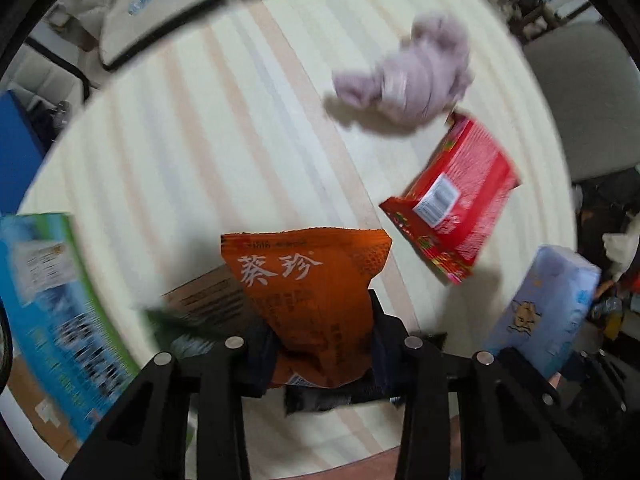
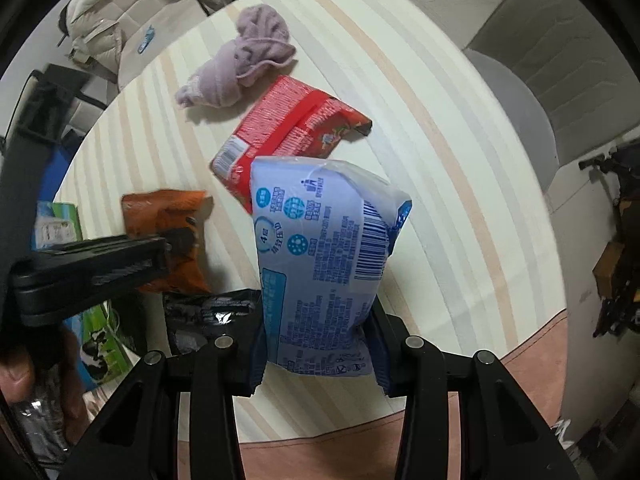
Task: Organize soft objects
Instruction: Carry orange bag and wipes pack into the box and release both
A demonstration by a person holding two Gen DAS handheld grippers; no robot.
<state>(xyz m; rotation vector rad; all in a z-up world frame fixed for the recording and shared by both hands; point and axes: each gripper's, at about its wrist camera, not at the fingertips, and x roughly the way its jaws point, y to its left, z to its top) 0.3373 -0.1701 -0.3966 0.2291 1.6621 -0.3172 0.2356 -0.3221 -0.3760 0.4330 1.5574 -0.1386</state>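
My left gripper [image 1: 322, 344] is shut on an orange snack packet [image 1: 312, 292] and holds it above the striped table [image 1: 200, 140]. My right gripper [image 2: 318, 344] is shut on a pale blue tissue pack [image 2: 320, 248], lifted off the table. The tissue pack also shows at the right of the left wrist view [image 1: 548, 312]. The orange packet and the left gripper show in the right wrist view [image 2: 168, 220]. A red snack bag [image 1: 452, 204] [image 2: 292, 128] lies on the table. A crumpled lilac cloth [image 1: 416, 76] [image 2: 244, 64] lies beyond it.
A blue-green milk carton box [image 1: 52, 304] [image 2: 96, 336] stands at the left table edge. A black foil packet [image 2: 204, 312] lies under the grippers. A brown box [image 1: 208, 300] sits behind the orange packet. A grey chair [image 1: 588, 100] stands right; a white jacket [image 2: 132, 12] lies far left.
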